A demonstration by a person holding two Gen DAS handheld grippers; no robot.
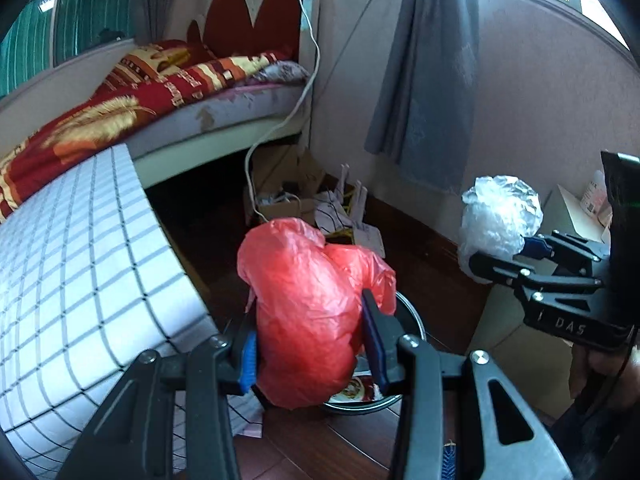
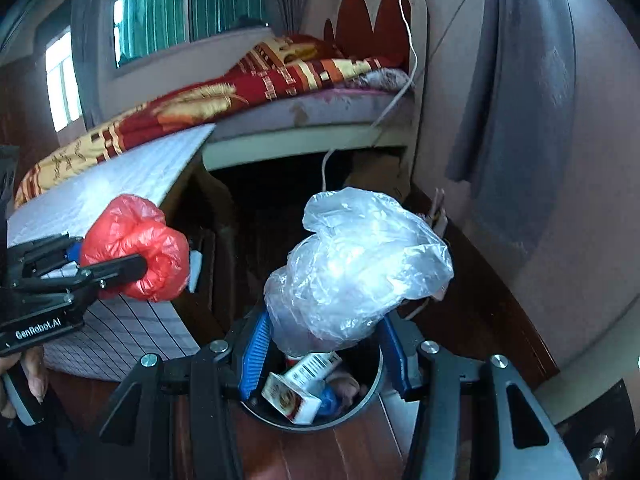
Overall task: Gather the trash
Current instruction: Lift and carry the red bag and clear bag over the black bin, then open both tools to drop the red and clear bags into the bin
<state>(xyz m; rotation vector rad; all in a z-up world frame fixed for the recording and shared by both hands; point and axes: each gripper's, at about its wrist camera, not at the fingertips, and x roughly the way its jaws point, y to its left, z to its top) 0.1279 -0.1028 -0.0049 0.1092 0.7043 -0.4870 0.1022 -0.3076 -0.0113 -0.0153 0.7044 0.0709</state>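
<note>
My left gripper (image 1: pixel 312 340) is shut on a crumpled red plastic bag (image 1: pixel 312 312) and holds it above a round metal trash bin (image 1: pixel 412 320). The red bag also shows in the right wrist view (image 2: pixel 136 248). My right gripper (image 2: pixel 324 344) is shut on a crumpled clear plastic bag (image 2: pixel 356 268), held right over the same bin (image 2: pixel 372 392). The bin holds small cartons (image 2: pixel 296 392) and other scraps. The right gripper also shows in the left wrist view (image 1: pixel 504 256) with the clear bag (image 1: pixel 500 216).
A table with a white grid cloth (image 1: pixel 72 264) stands at the left, next to the bin. A bed with a red patterned blanket (image 1: pixel 132 96) is behind it. Cardboard boxes and papers (image 1: pixel 304 196) lie on the dark wood floor by the wall. A grey curtain (image 1: pixel 432 80) hangs at the right.
</note>
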